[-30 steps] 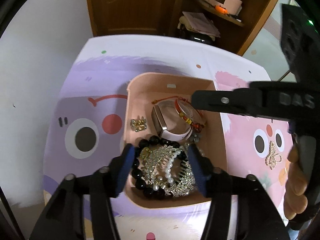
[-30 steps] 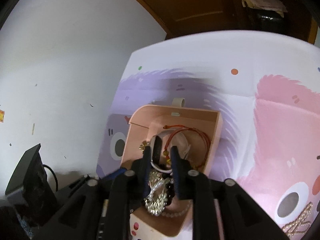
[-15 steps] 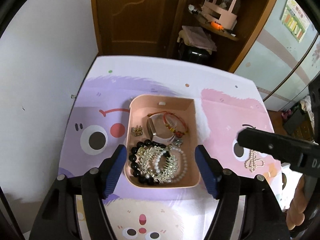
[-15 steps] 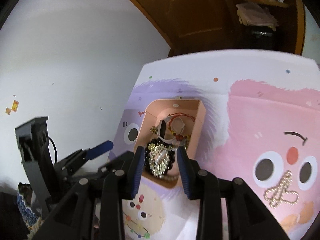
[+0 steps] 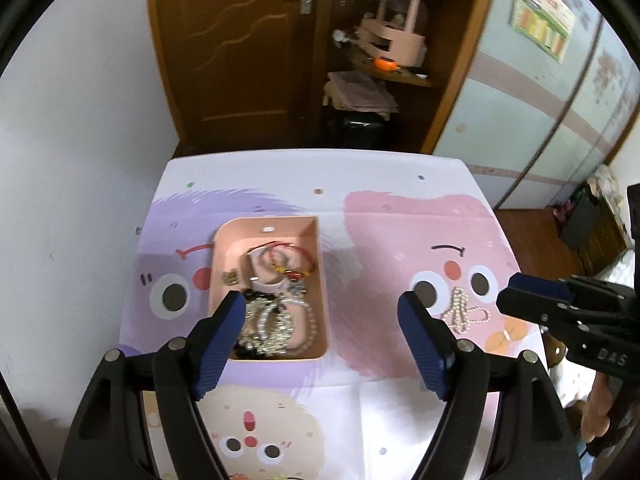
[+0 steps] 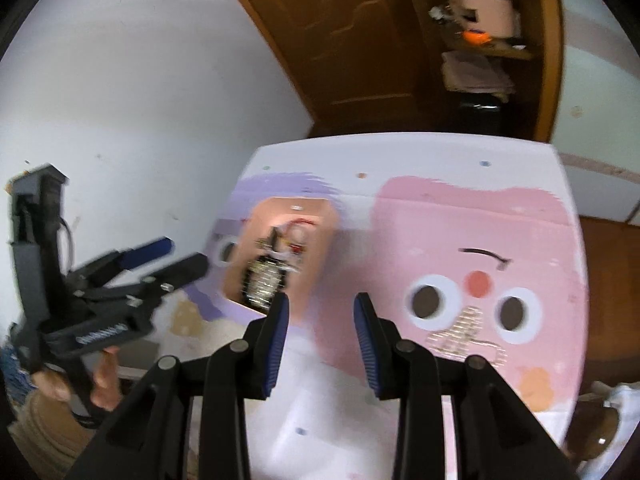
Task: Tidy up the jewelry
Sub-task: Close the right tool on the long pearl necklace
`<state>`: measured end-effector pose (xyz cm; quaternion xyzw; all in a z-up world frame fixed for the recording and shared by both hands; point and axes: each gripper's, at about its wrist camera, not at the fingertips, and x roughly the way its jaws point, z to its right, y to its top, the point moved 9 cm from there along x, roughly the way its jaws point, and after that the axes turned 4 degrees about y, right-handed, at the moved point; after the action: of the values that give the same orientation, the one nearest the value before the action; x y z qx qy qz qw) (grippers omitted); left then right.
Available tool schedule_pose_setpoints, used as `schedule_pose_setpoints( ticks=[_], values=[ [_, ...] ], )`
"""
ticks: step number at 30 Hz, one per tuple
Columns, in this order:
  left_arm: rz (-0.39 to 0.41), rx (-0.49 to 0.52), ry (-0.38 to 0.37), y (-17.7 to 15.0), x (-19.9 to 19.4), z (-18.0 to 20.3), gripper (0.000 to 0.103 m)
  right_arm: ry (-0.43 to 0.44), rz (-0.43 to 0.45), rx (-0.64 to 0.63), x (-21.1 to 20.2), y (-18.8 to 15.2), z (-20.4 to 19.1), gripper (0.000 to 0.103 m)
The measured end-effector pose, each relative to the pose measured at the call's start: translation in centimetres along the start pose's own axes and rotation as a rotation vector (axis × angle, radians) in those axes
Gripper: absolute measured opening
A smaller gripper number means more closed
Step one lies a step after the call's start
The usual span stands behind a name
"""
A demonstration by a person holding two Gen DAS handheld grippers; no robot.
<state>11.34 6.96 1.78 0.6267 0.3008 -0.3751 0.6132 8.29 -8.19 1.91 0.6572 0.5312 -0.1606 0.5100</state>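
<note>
A pink tray (image 5: 272, 222) sits on the purple left half of the table, filled with a rhinestone and pearl pile (image 5: 268, 324), a red string bracelet (image 5: 298, 250) and a pale band. A pearl necklace (image 5: 460, 312) lies loose on the pink half, under the printed eyes. My left gripper (image 5: 322, 304) hangs above the tray's near end; its jaws are opening and grip nothing. My right gripper (image 6: 322, 300) hovers open over bare cloth between the tray (image 6: 320, 216) and the necklace (image 6: 464, 332). Each gripper appears in the other's view: the right gripper (image 5: 532, 292), the left gripper (image 6: 180, 256).
The cartoon-printed cloth (image 5: 360, 400) covers the whole small table, whose edges drop off left, right and far. A white wall (image 5: 80, 160) stands close on the left. Behind the table are a brown door (image 5: 240, 60) and shelves with a pink box (image 5: 392, 36). A hand (image 6: 100, 376) holds the left gripper.
Both grippers have risen and drawn back from the tray, leaving the jewelry in it. The left jaws have spread wider. The right gripper has swung right, toward the pink half.
</note>
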Motion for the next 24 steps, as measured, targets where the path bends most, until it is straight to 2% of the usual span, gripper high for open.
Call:
schedule_pose_setpoints(
  ticks=[7,11,17,21,24],
  values=[
    [-0.010,0.112,-0.007,-1.3,1.6,5.6,0.078,-0.180,-0.037,0.056,-0.4,-2.5,7.0,0.034],
    [-0.014,0.167,0.018,-2.5,3.7,7.9,0.078,-0.242,-0.067,0.089,0.2,-4.0,10.3,0.034],
    [-0.051,0.195,0.044,-5.0,7.7,9.8,0.078,-0.275,-0.120,0.119,2.4,-6.1,13.2,0.034],
    [-0.114,0.160,0.023,-6.9,10.3,10.0,0.078,-0.239,-0.163,0.131,4.5,-7.4,13.7,0.034],
    [-0.131,0.132,0.009,-7.7,11.2,9.7,0.078,-0.219,-0.184,0.128,6.0,-7.9,13.4,0.034]
  ],
)
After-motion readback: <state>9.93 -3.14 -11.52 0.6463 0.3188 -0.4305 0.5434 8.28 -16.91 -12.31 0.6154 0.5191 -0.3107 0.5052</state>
